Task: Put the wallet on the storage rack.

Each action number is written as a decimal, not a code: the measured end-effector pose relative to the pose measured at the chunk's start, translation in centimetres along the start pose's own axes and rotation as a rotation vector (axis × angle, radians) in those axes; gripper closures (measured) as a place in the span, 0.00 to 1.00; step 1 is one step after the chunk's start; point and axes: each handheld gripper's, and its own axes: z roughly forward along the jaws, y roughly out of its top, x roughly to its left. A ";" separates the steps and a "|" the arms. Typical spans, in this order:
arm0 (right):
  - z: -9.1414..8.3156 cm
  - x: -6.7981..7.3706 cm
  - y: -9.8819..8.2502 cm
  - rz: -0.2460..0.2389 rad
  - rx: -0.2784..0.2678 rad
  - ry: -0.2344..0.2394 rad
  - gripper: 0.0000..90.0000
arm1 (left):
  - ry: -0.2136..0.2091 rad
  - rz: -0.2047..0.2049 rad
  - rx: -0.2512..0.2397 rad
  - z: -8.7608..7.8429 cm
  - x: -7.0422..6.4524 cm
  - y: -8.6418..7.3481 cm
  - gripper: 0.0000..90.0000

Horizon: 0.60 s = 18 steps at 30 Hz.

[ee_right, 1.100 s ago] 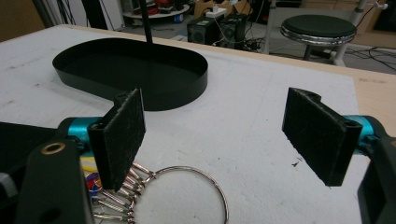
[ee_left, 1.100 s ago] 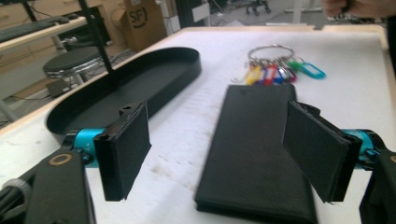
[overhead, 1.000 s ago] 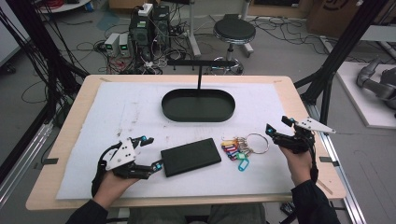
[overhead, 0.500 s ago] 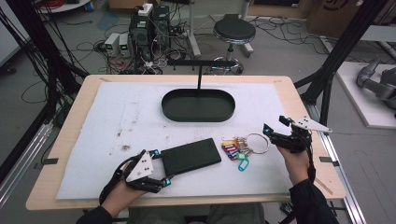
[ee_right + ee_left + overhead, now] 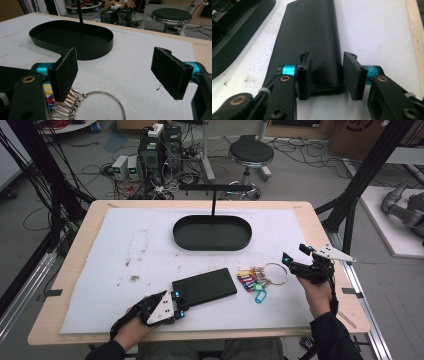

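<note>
Your left tongs (image 5: 325,75) sit low at the near end of the wallet (image 5: 312,37), and they have just been closing: one pad rests on top of the leather a little way in from the corner, the other stands just off the wallet's right edge with a sliver of white mat between them, so nothing is pinched yet. From here the bite is shallow and off-centre. If you close on that corner alone, the soft leather may buckle or fold open, and the long wallet would likely swing or slip out once lifted. The pad on top could also just push the wallet flat and skid it along the mat (image 5: 125,245) instead of gripping it. In the high view the wallet (image 5: 207,287) lies near the front of the counter (image 5: 60,330), left of the keys (image 5: 255,280), touching neither them nor the tray. Your right tongs (image 5: 120,75) hang wide open over the key ring (image 5: 110,105), holding nothing; a drop from there could snag the ring or scatter the coloured tags toward the wallet. Farther off, the black tray (image 5: 212,232) has a thin raised wall and a post behind it, so a carried wallet dangling from one corner might clip the rim.
</note>
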 end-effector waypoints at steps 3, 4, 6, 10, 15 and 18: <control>0.0 0.0 0.0 -0.002 -0.001 0.001 0.24 | -0.004 0.002 0.001 -0.1 0.0 0.1 0.75; 0.0 0.0 0.0 -0.003 0.000 0.003 0.24 | -0.003 0.004 0.000 -0.2 0.0 0.2 0.77; 0.0 0.1 0.0 -0.004 -0.002 0.013 0.26 | -0.015 -0.003 -0.006 -0.3 0.2 0.4 0.82; 0.1 0.3 0.1 -0.012 -0.002 0.027 0.27 | -0.025 -0.070 -0.046 -0.8 0.9 0.6 0.85; 0.4 0.7 0.2 -0.025 -0.007 0.053 0.28 | -0.032 -0.159 -0.115 -1.5 2.1 0.7 0.87; 0.7 1.2 0.4 -0.039 -0.005 0.079 0.28 | -0.033 -0.238 -0.176 -1.8 3.0 0.6 0.87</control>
